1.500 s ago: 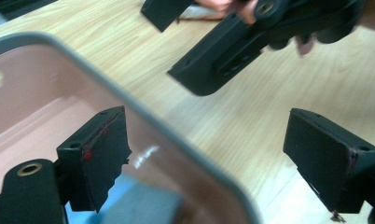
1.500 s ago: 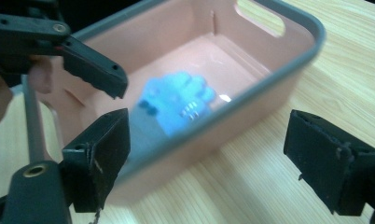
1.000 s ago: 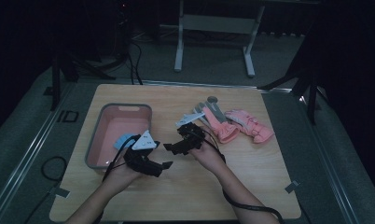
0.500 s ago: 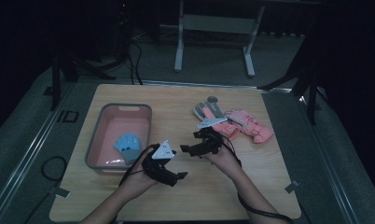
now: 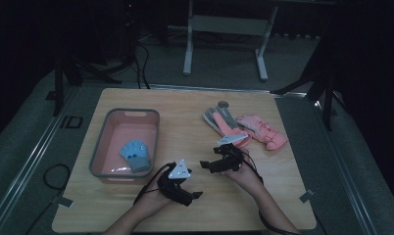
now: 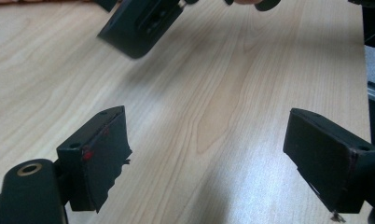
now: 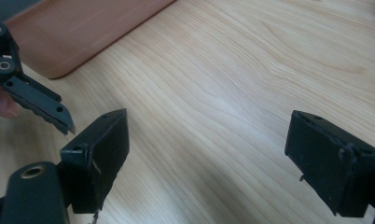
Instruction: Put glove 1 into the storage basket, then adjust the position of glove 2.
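**Inspector:** Start with the largest item.

**Assistant:** A light wooden table (image 5: 185,112) carries everything. On its left half, toward nine o'clock, stands a pink basin with a grey rim (image 5: 98,147).

**Inspector:** Contents?

**Assistant:** One light blue glove (image 5: 135,155), lying flat in the basin's near right corner, palm area showing darker dots.

**Inspector:** And outside the basin?

**Assistant:** At about two o'clock from the table's middle lie a grey glove (image 5: 219,119) and a pink glove (image 5: 261,131), side by side and touching. Their far ends point toward the back edge.

**Inspector:** The tools?

**Assistant:** The left gripper (image 5: 195,195) sits at about six o'clock, low over bare wood, just right of the basin's near corner and apart from it. Its own view shows the jaws standing wide with nothing but table grain between them. The right gripper (image 5: 205,164) is just beyond it, toward one o'clock, near the grey and pink gloves but clear of them. Its jaws are likewise spread wide over bare wood, nothing between them. In the right gripper view the basin's pink wall lies at eleven o'clock.

**Inspector:** Contact with any glove?

**Assistant:** None by either tool.
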Demonstrator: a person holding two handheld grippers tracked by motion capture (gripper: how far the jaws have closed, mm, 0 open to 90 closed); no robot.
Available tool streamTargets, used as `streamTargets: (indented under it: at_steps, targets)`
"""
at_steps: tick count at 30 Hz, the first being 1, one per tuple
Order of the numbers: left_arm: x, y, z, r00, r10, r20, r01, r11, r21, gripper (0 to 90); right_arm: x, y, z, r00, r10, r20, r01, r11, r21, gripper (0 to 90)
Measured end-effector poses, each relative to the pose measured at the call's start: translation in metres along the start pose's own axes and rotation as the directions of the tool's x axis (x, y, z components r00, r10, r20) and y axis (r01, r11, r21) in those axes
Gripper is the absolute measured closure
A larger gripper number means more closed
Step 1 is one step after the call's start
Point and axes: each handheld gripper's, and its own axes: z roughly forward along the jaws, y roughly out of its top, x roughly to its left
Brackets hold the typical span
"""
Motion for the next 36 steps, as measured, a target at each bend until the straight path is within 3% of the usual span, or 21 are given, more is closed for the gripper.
streamTargets:
  at_steps: [5,7,13,15,17,18,20,23,25,36]
  targets:
    - [-0.001,-0.009,0.005,1.0000,-0.009,0.002,0.009,0.9999,0.011,14.3,-0.006,-0.013,-0.005,1.0000,0.007,-0.005,-0.007,1.000,-0.012,13.9]
    - [-0.001,-0.012,0.006,0.9997,-0.023,0.009,0.023,0.9997,0.011,14.3,-0.008,-0.016,-0.008,0.9998,0.008,0.015,-0.008,1.000,-0.008,15.6]
    - [-0.003,-0.015,0.007,0.9999,-0.013,-0.011,0.012,0.9999,-0.002,14.3,-0.019,-0.019,-0.025,0.9986,-0.003,0.054,0.006,0.999,-0.051,30.7]
    - [-0.004,-0.016,0.007,0.9998,-0.015,-0.013,0.015,0.9999,-0.004,14.3,-0.025,-0.018,-0.031,0.9984,0.013,0.056,-0.009,0.998,-0.067,33.5]
    - [-0.005,-0.017,0.007,0.9997,-0.017,-0.018,0.017,0.9998,-0.008,14.3,-0.031,-0.017,-0.037,0.9966,-0.003,0.083,0.008,0.998,-0.063,43.1]
    - [-0.005,-0.018,0.007,0.9997,-0.016,-0.020,0.016,0.9999,-0.003,14.3,-0.034,-0.015,-0.039,0.9947,-0.007,0.103,0.013,0.998,-0.064,43.6]
    - [-0.006,-0.019,0.008,0.9996,-0.013,-0.026,0.013,0.9999,-0.005,14.3,-0.041,-0.012,-0.044,0.9929,-0.008,0.119,0.015,0.998,-0.061,54.2]
    - [-0.007,-0.018,0.006,0.9993,0.002,-0.036,-0.002,1.0000,-0.001,14.3,-0.056,-0.003,-0.048,0.9870,-0.023,0.159,0.030,0.999,-0.040,58.2]
    - [-0.006,-0.017,0.004,0.9996,-0.008,-0.028,0.007,0.9998,-0.017,14.3,-0.064,0.002,-0.049,0.9809,-0.025,0.193,0.033,0.999,-0.038,59.5]
    - [-0.007,-0.021,0.004,0.9992,-0.001,-0.039,0.001,1.0000,-0.009,14.3,-0.121,0.036,-0.029,0.9699,0.042,0.240,-0.030,0.998,-0.050,67.1]
